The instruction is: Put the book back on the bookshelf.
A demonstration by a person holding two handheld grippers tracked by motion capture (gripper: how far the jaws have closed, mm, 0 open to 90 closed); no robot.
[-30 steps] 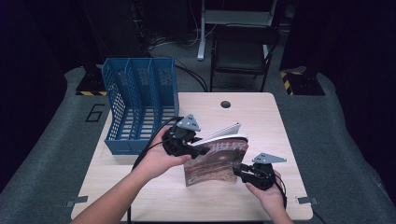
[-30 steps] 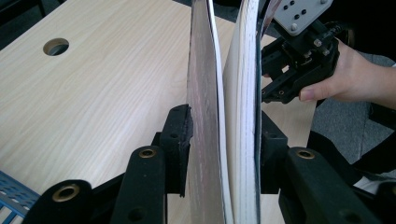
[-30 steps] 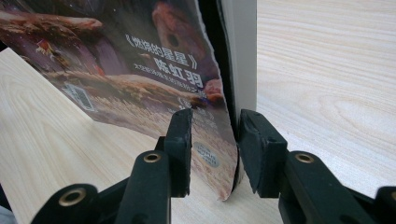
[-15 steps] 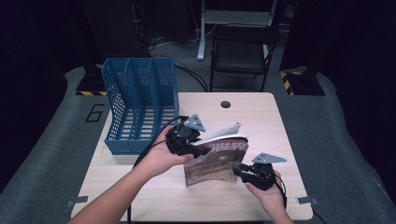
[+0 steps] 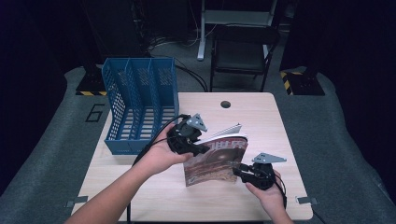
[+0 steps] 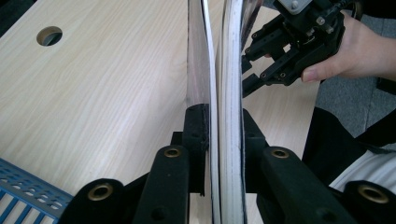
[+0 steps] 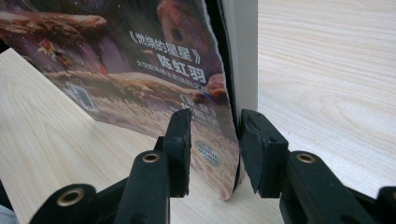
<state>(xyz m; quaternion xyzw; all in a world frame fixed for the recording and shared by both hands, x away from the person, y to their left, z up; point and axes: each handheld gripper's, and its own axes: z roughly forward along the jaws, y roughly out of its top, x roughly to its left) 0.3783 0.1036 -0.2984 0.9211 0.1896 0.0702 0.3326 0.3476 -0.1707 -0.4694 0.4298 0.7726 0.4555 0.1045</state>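
Left gripper [image 6: 219, 135] has just been closing and now clamps the magazine [image 5: 215, 161] by its top edge. Right gripper [image 7: 215, 140] pinches the magazine's lower corner, the wooden table [image 5: 261, 116] right beneath both.

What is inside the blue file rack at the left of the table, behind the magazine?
The blue file rack has three compartments, and their visible parts hold nothing. The dividers hide some of the floor, and the left gripper and its hand cover the front right corner.
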